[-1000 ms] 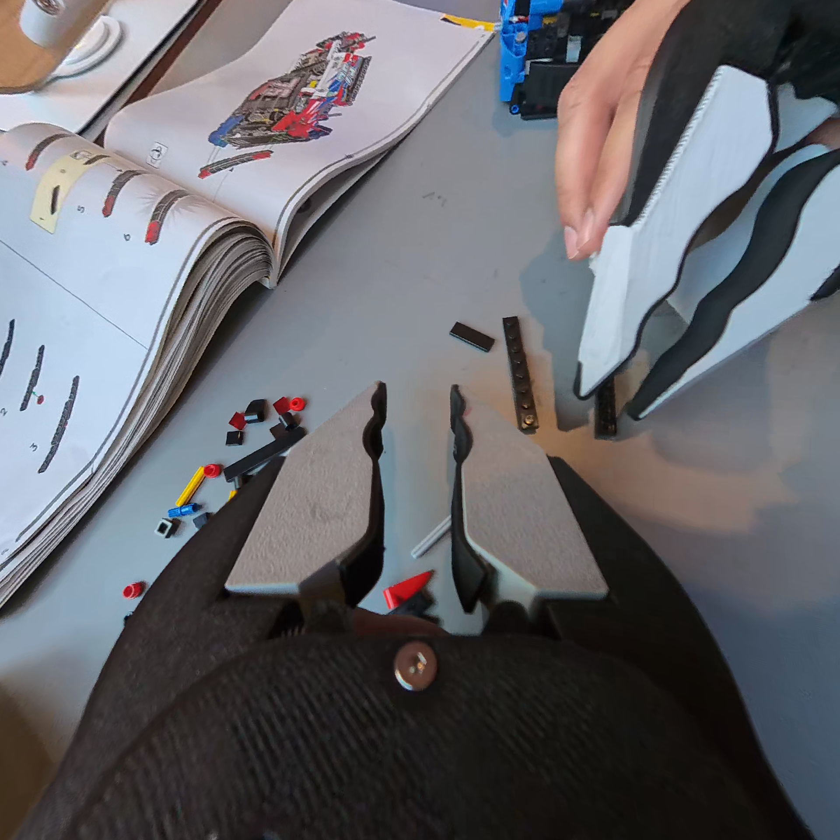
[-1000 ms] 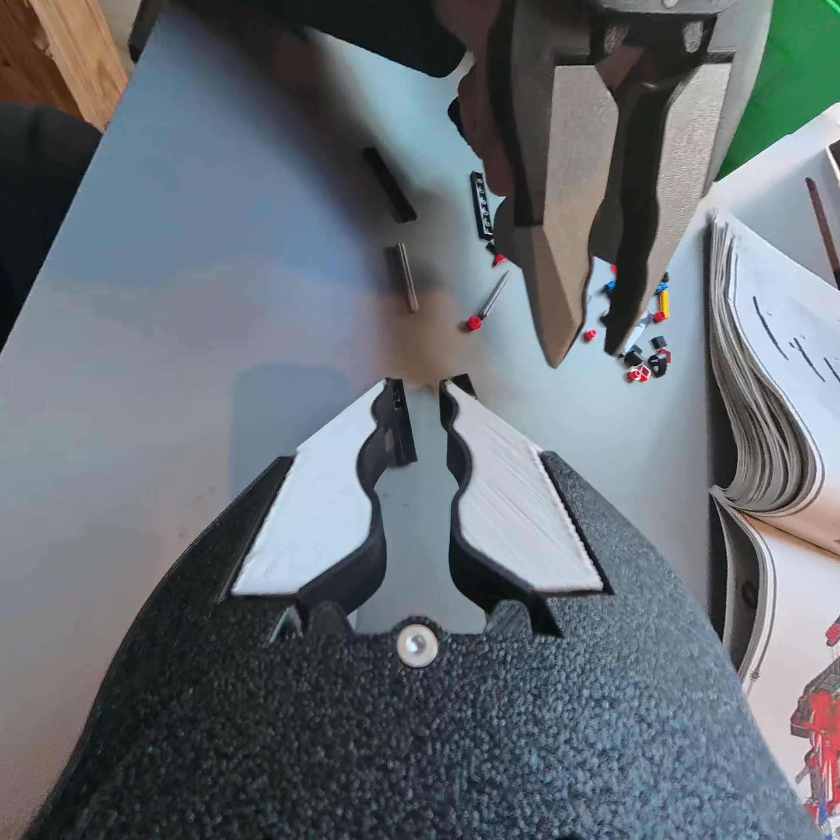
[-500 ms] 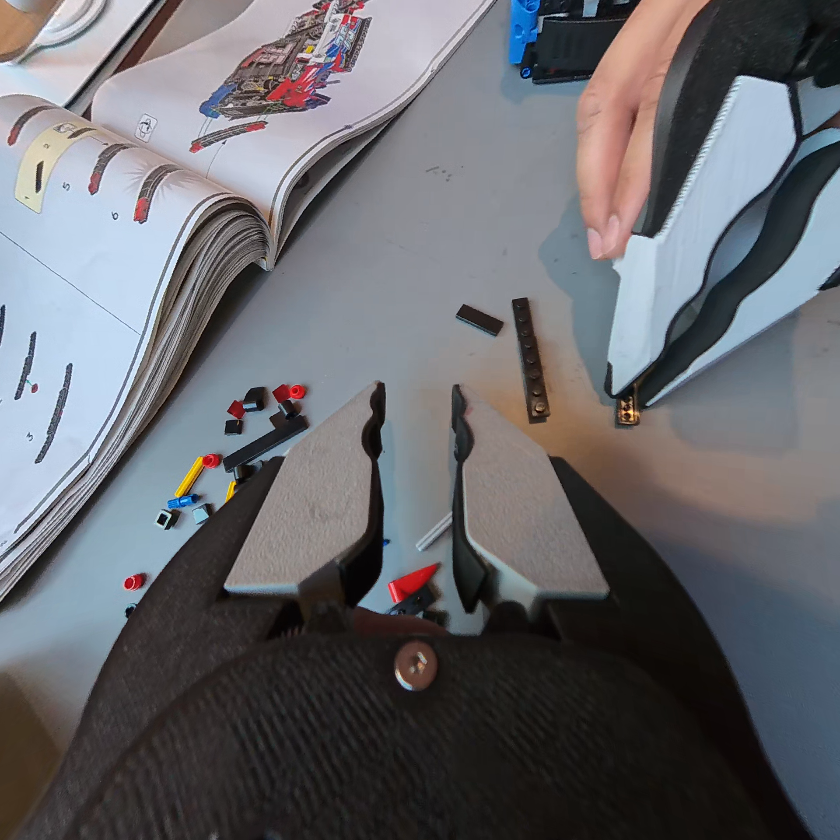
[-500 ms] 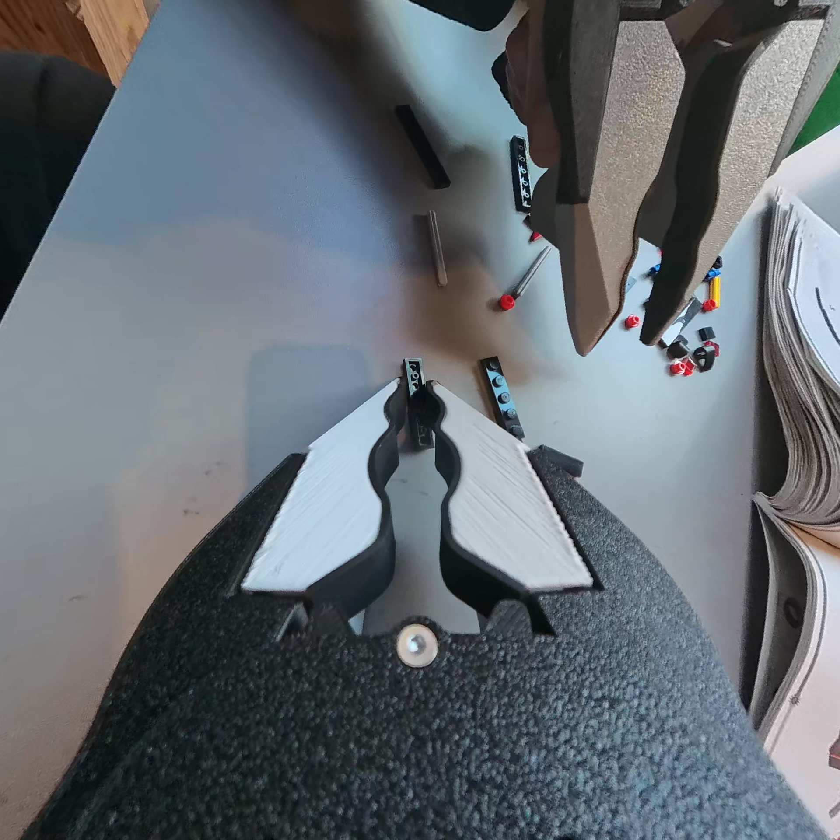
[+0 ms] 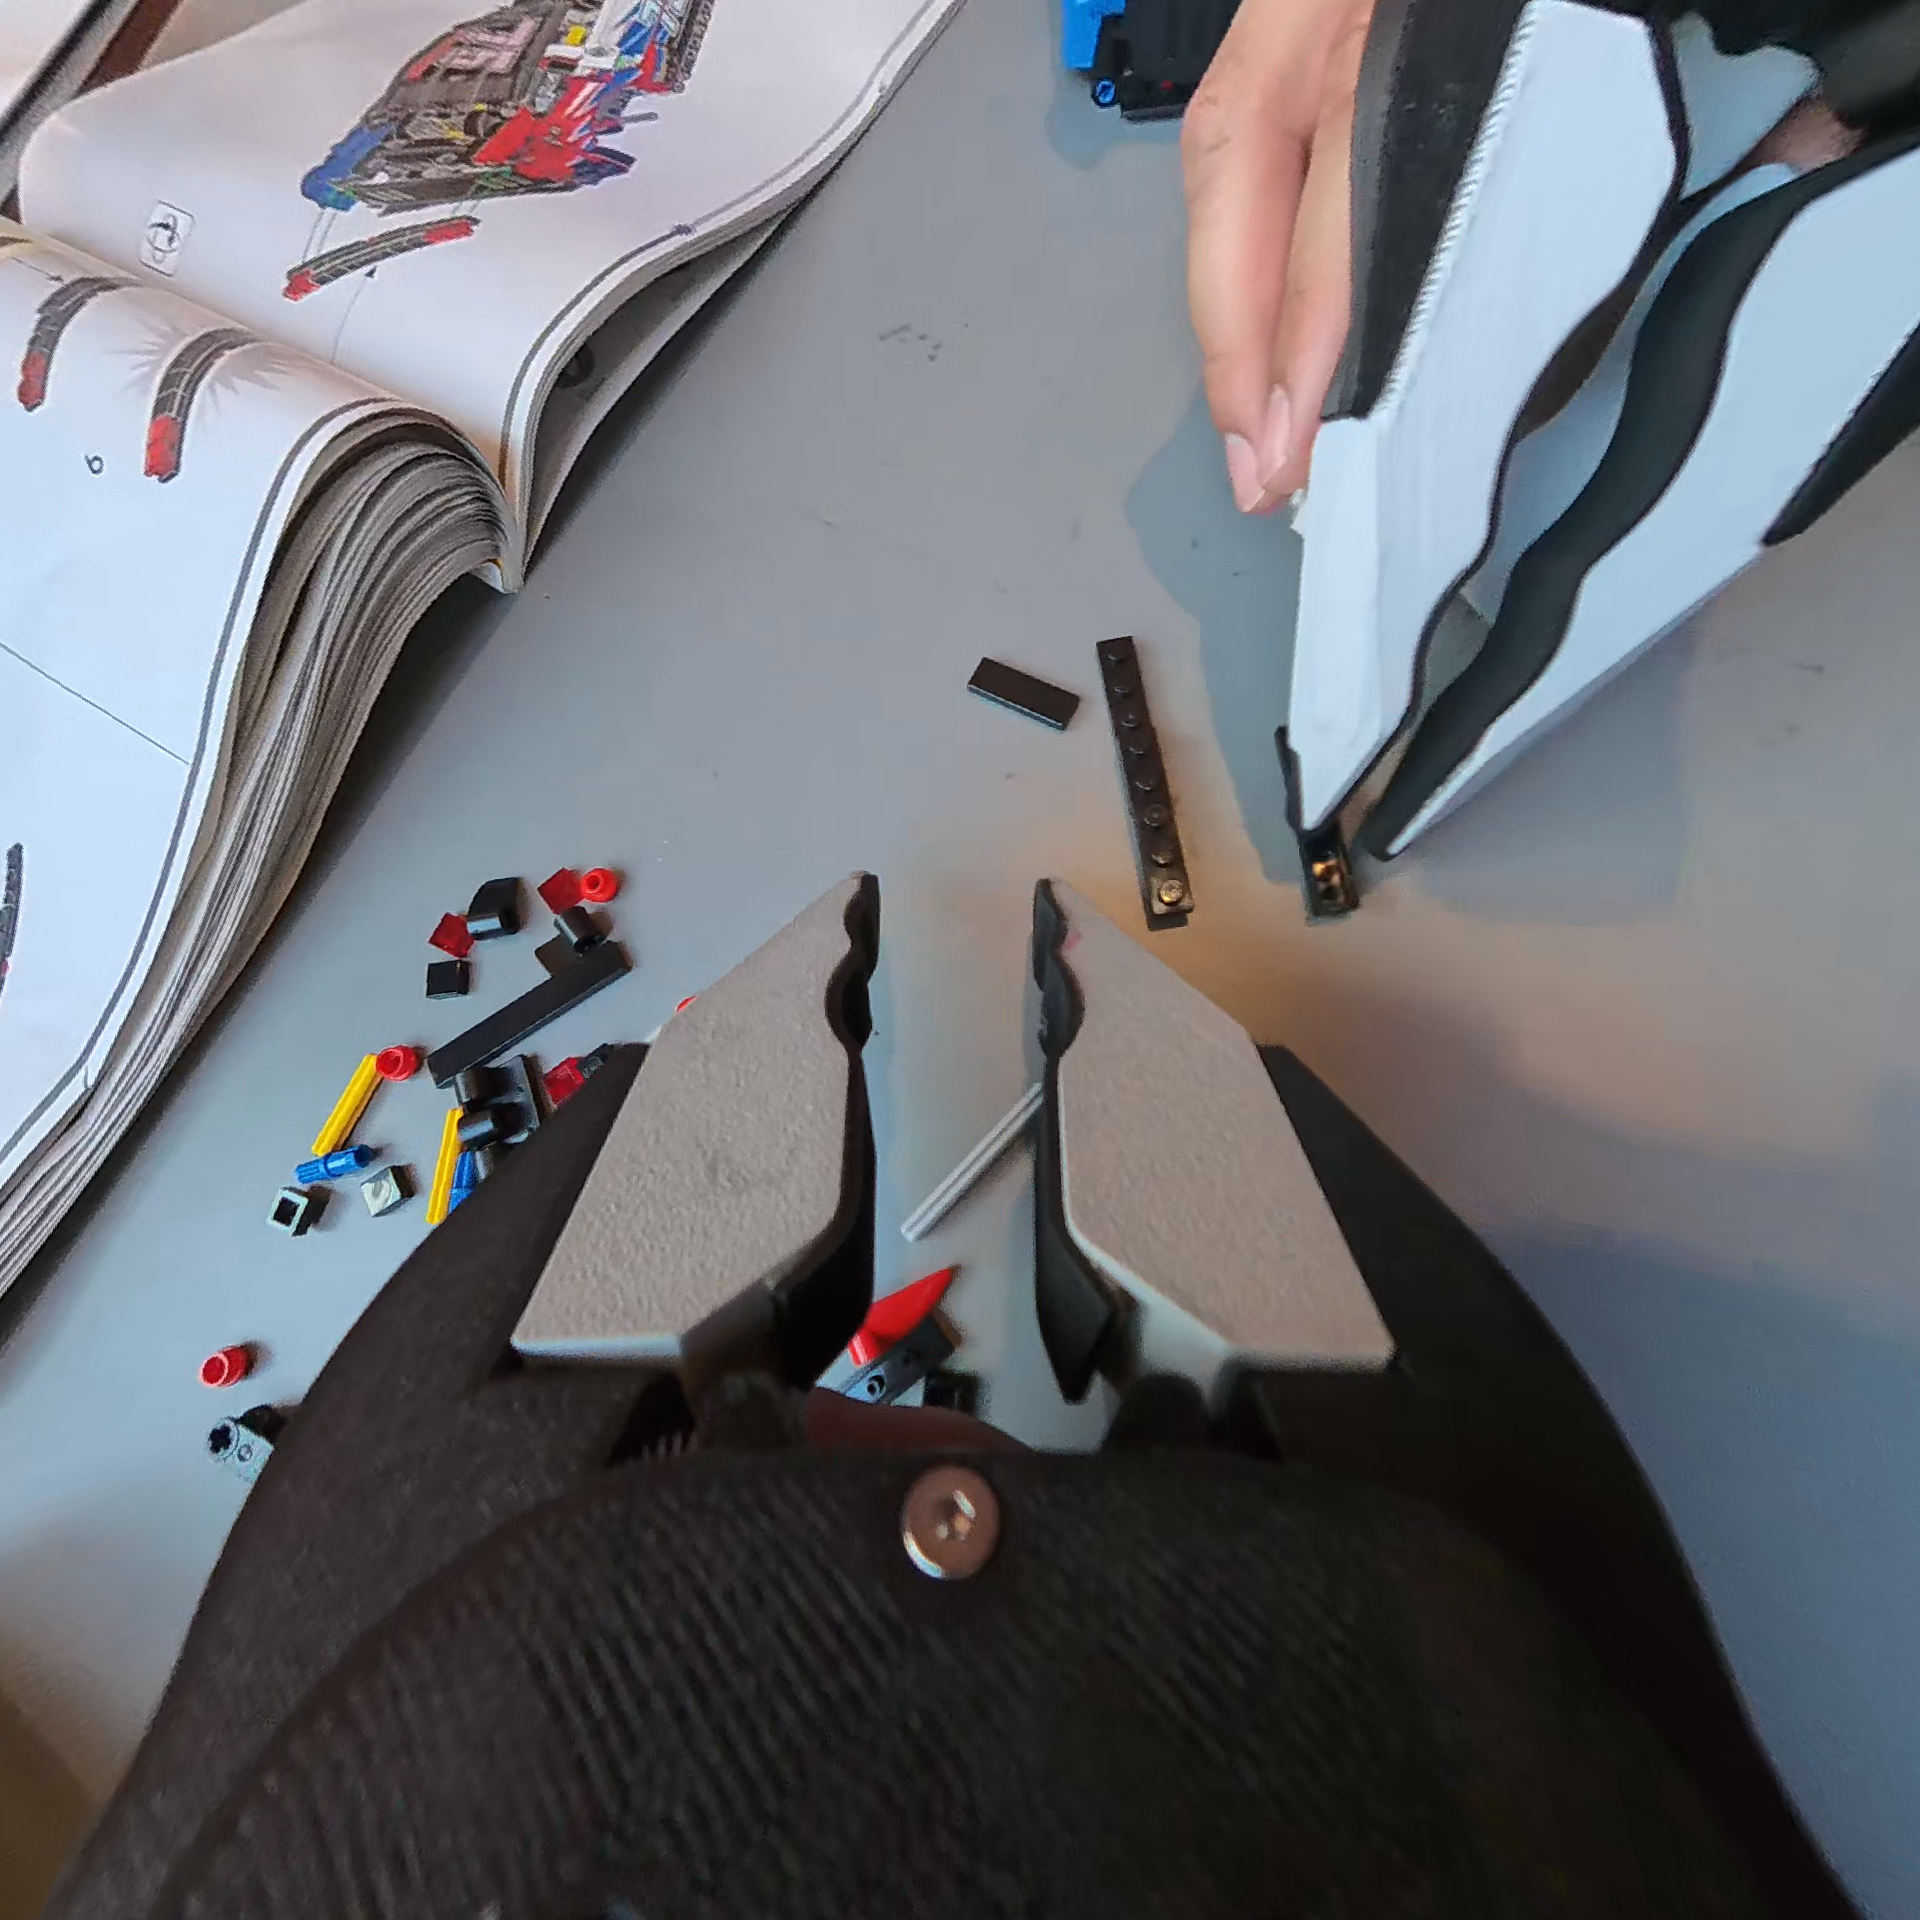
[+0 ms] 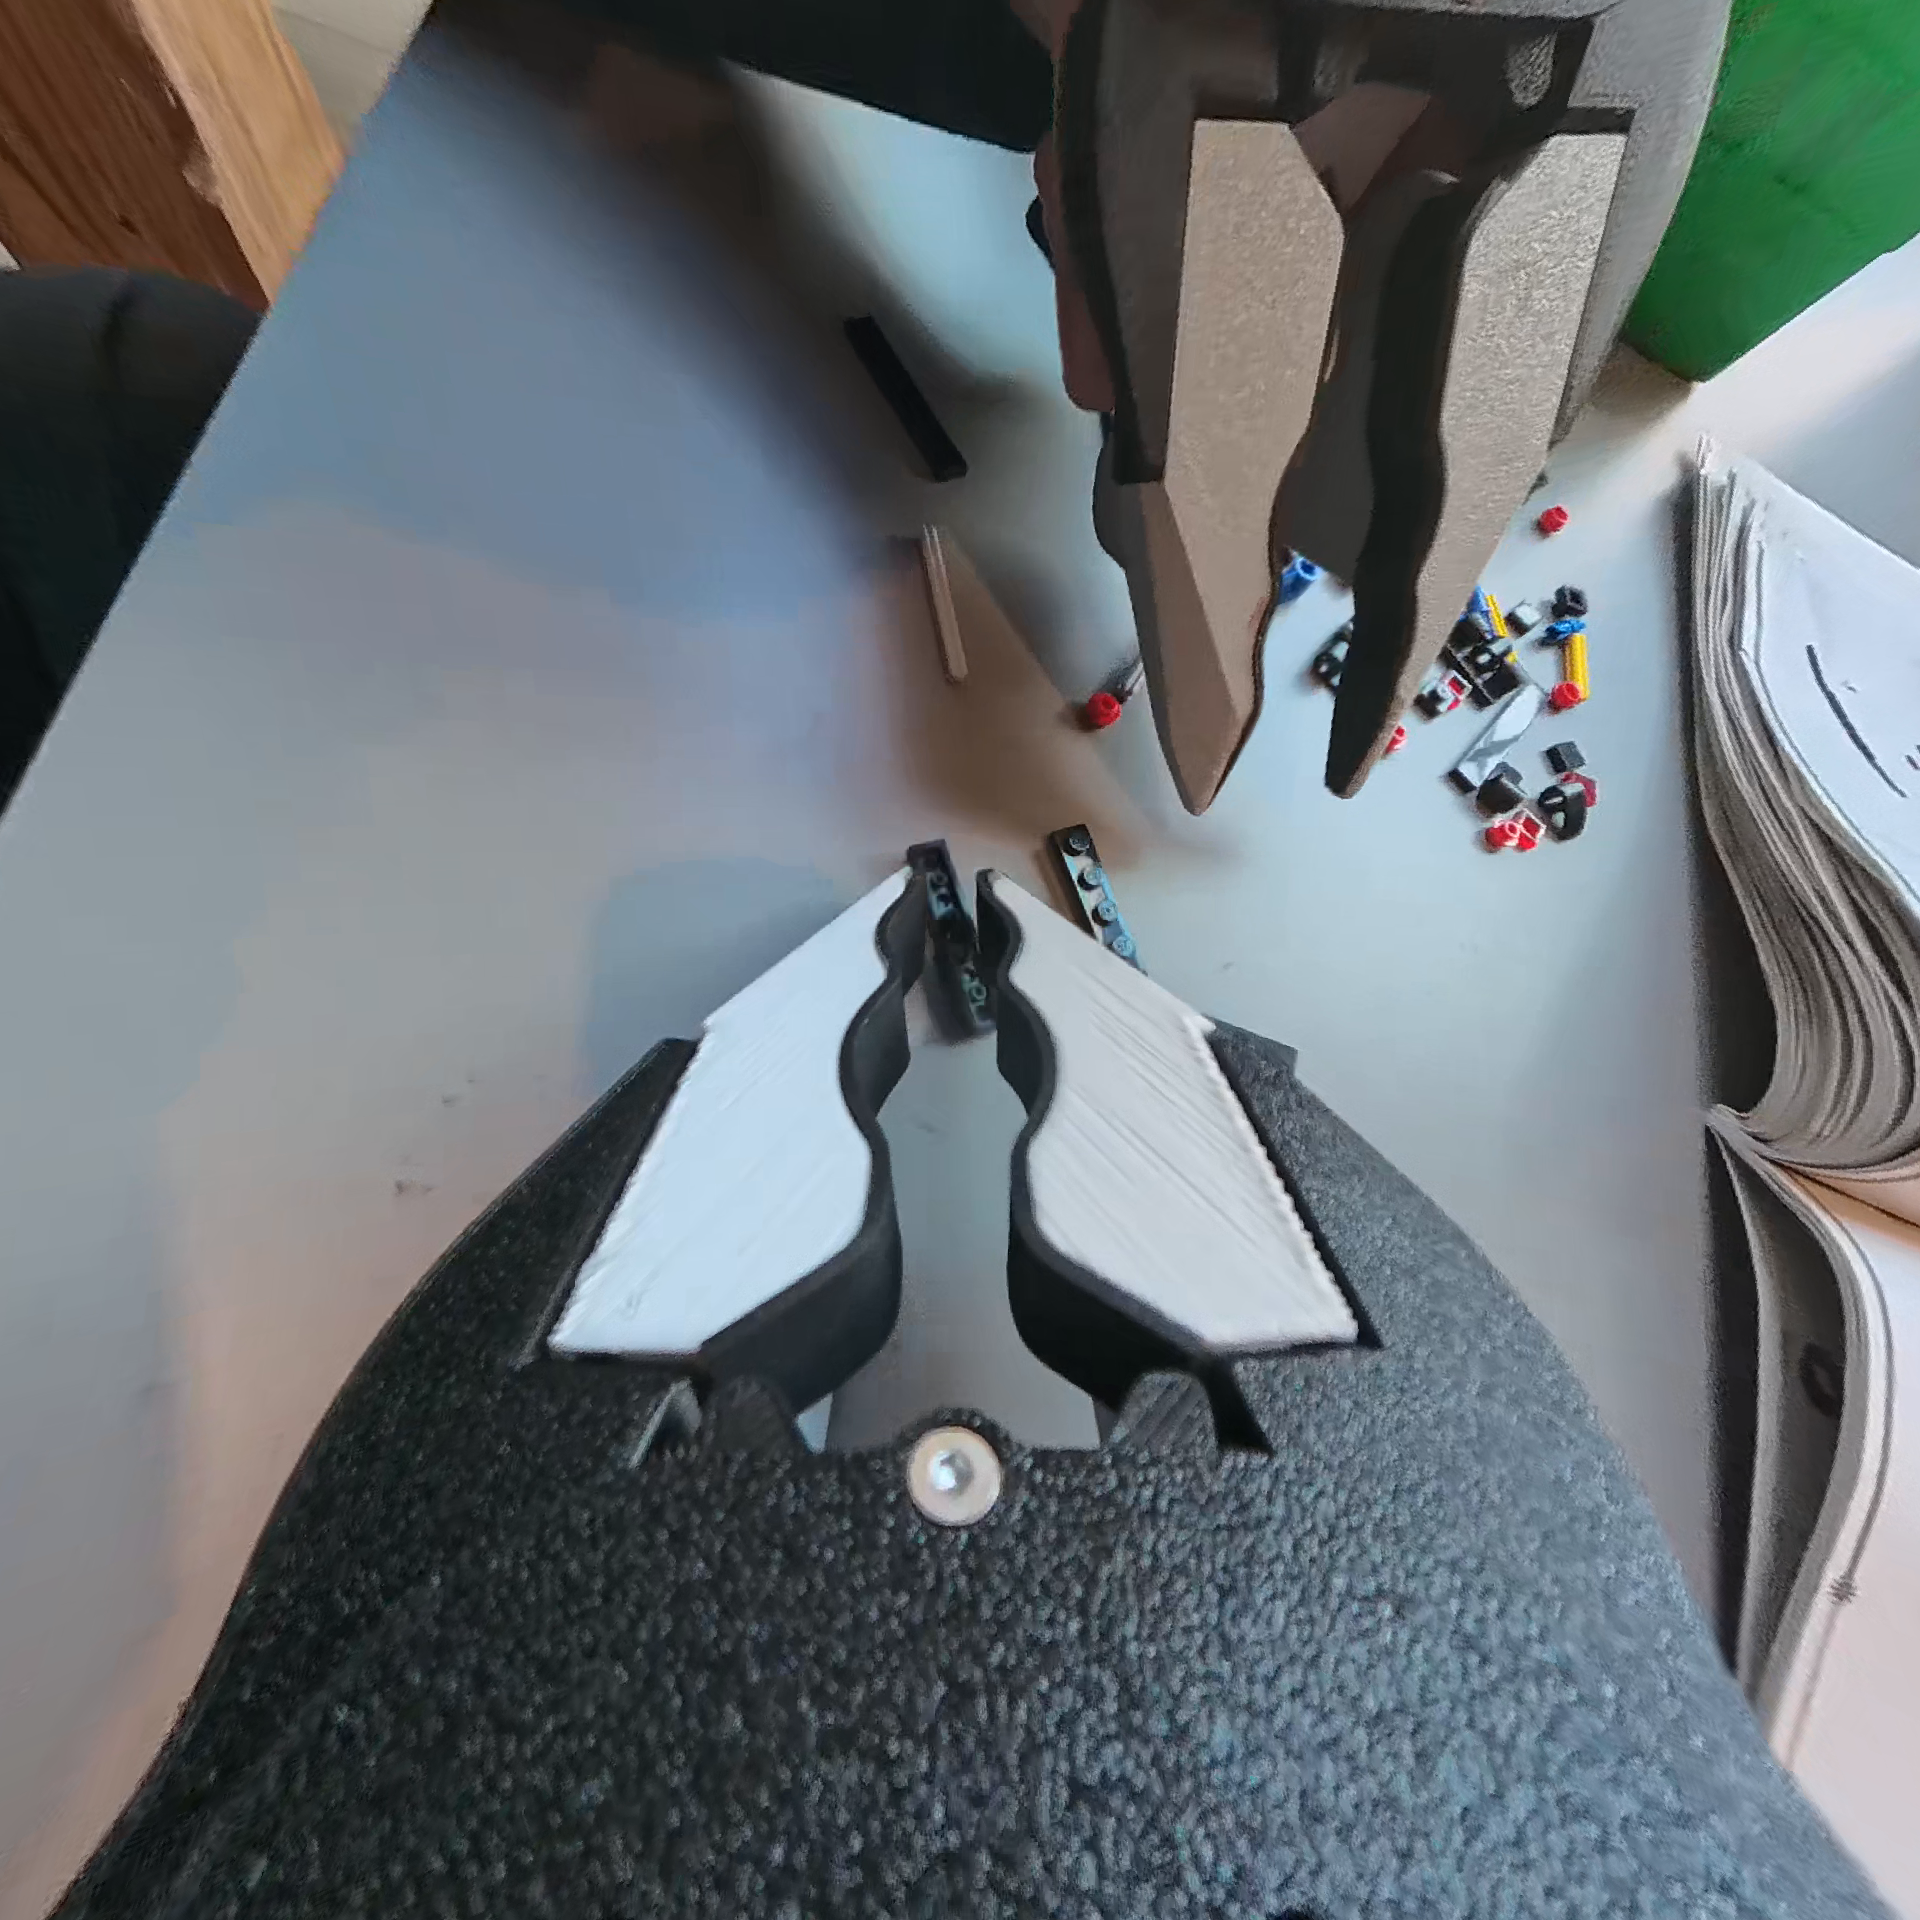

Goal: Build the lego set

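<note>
- My right jaws (image 6: 951,894) pinch a short black plate (image 6: 954,951) between their tips, its far end poking out past them; whether it touches the desk (image 6: 436,790) is hard to tell.
- Just right of those jaws lies a long black studded plate (image 5: 1143,779).
- My left jaws (image 5: 951,904) hang parted and empty over the desk.
- Left of them sits a scatter of small pieces (image 5: 488,1039), beyond that the open instruction book (image 5: 260,520).
</note>
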Available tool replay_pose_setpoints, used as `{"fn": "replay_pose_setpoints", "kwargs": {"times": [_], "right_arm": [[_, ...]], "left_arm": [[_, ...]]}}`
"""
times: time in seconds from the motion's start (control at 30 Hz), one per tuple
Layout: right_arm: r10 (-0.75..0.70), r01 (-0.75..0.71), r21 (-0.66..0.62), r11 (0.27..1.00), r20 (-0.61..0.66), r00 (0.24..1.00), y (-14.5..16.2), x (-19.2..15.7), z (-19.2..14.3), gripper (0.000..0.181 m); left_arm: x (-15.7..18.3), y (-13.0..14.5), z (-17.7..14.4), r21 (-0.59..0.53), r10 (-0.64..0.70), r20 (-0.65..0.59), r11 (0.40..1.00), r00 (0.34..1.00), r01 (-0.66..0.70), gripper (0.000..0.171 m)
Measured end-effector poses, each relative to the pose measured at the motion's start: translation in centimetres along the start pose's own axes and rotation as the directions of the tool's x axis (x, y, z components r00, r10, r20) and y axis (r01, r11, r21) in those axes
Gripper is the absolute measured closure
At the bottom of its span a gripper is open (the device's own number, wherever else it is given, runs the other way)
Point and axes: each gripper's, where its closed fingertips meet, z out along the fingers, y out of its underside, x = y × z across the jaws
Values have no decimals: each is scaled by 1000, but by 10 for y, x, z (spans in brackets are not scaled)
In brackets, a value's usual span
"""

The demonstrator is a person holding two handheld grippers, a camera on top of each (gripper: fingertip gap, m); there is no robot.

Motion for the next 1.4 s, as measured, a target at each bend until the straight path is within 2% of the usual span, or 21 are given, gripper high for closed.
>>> {"fn": "replay_pose_setpoints", "kwargs": {"times": [0.13,0.27,0.4,0.5,0.6,0.7,0.77,0.9,1.0,1.07,1.2,1.33,1.4], "right_arm": [[-1,1,-1,1000,19,1000,0,-3,0,173],[35,-33,87,996,-15,999,-15,7,-8,173],[67,-21,209,978,-218,974,-34,43,-22,174],[87,-4,194,981,-423,902,-31,75,-34,179],[70,1,145,989,-484,872,-23,84,-36,181],[75,-13,128,992,-496,865,-19,85,-34,181],[77,-17,118,993,-527,846,-16,90,-37,181],[119,-55,130,990,-554,824,-13,97,-41,181],[124,-61,132,989,-546,828,-12,96,-40,181],[116,-59,122,991,-537,836,-12,93,-38,181],[109,-63,107,992,-508,855,-10,87,-32,181],[129,-80,123,989,-474,871,-11,83,-30,181],[140,-87,134,987,-468,873,-11,83,-31,181]], "left_arm": [[-3,-1,0,4,-4,14,1000,1000,4,145],[-17,-4,-5,26,-21,75,999,997,19,145],[-48,-18,-22,135,-98,203,988,974,71,147],[-79,-33,-49,275,-203,328,955,923,113,147],[-102,-41,-77,410,-321,371,898,871,157,147],[-113,-39,-88,448,-376,379,874,846,188,136],[-111,-34,-83,420,-362,366,887,857,195,134],[-83,-10,-48,205,-265,242,954,933,218,144],[-66,4,-28,80,-161,206,986,965,147,158],[-59,10,-21,28,-117,192,993,974,114,160],[-52,18,-16,-20,-91,156,995,984,95,164],[-9,15,-21,-22,16,-69,1000,998,-17,165],[0,15,-20,-26,80,-80,996,994,-82,165]]}}
